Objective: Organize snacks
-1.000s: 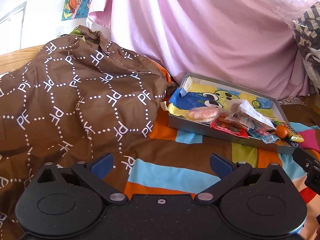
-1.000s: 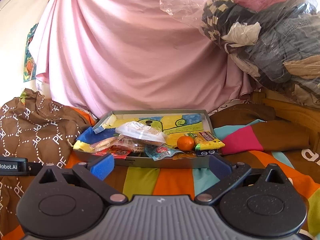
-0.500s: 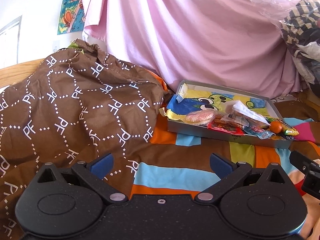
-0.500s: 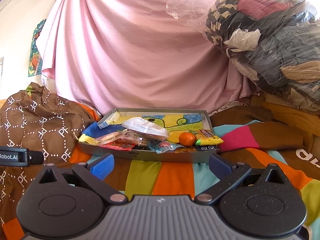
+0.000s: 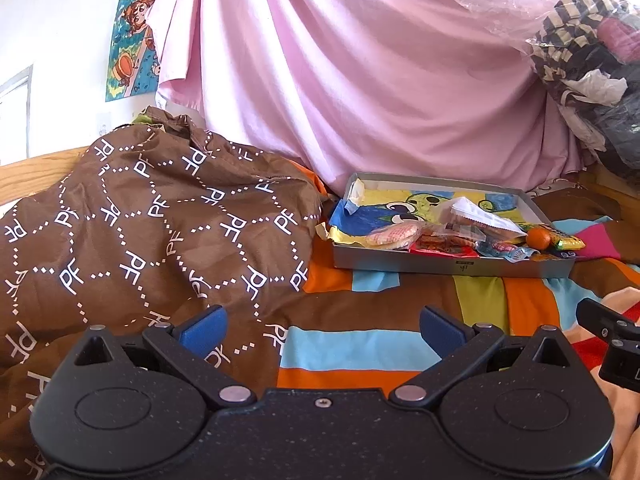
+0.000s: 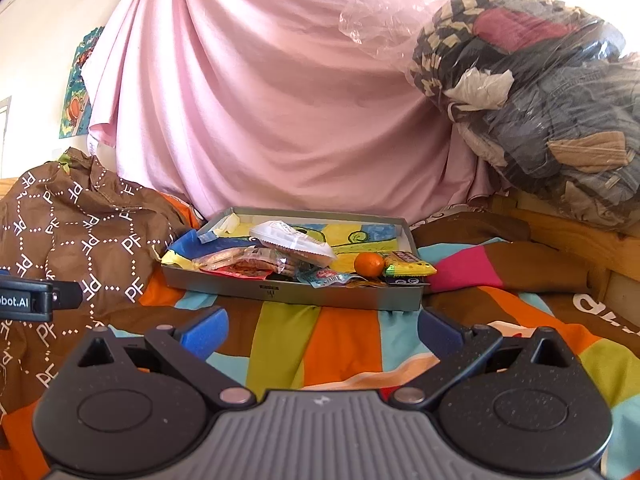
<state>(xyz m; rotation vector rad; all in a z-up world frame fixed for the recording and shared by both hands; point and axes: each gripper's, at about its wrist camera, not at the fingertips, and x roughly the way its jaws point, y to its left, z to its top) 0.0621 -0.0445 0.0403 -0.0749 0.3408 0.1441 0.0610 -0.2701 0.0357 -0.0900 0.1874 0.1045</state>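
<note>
Both tools, left (image 5: 322,326) and right (image 6: 322,330), spread wide, empty, short of shallow grey cardboard tray (image 6: 292,294) on bed; next, reaching for small orange fruit (image 6: 369,263).

Both views now sit farther back from the grey tray (image 6: 288,292) than a second ago. Tray shrinks and shifts toward 12 o'clock in the right wrist view; more striped blanket (image 6: 344,344) shows between the tray and the right gripper (image 6: 322,330). Left view tilts up; wall poster (image 5: 134,36) is fuller at 11 o'clock.
</note>
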